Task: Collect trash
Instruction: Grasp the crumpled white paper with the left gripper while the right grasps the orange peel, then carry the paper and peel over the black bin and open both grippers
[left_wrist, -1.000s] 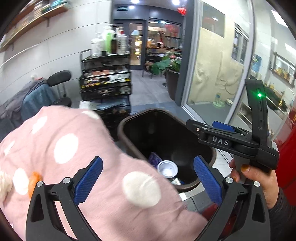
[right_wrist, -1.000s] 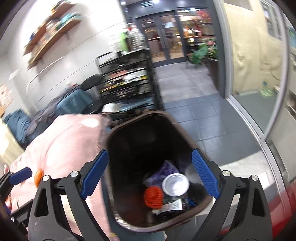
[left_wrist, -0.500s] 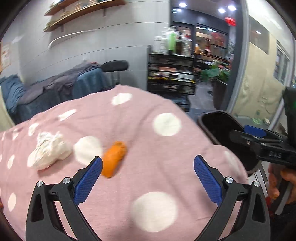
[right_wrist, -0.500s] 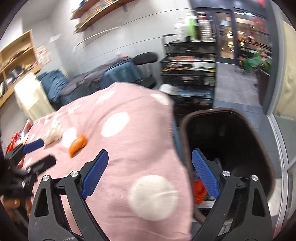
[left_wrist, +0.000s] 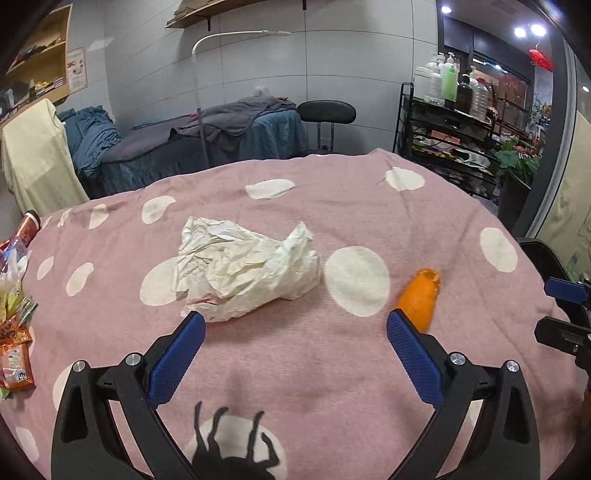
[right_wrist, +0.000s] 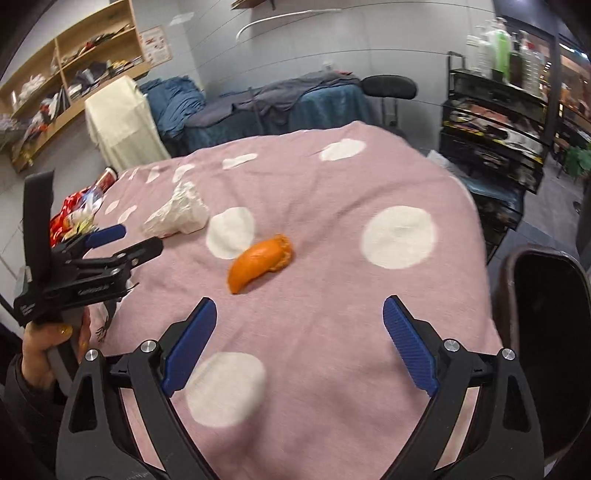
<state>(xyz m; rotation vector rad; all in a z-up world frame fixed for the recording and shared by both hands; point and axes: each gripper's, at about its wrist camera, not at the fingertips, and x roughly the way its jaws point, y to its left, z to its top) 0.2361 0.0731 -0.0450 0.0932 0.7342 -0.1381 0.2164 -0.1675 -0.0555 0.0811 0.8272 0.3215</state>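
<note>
while both tongs (left_wrist: 295, 328) gape, crumpled paper (left_wrist: 247, 273) lies between.

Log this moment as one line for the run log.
left gripper: open, empty, facing crumpled paper | right gripper: open, empty, facing orange peel | bin: right of spotted blanket
</note>
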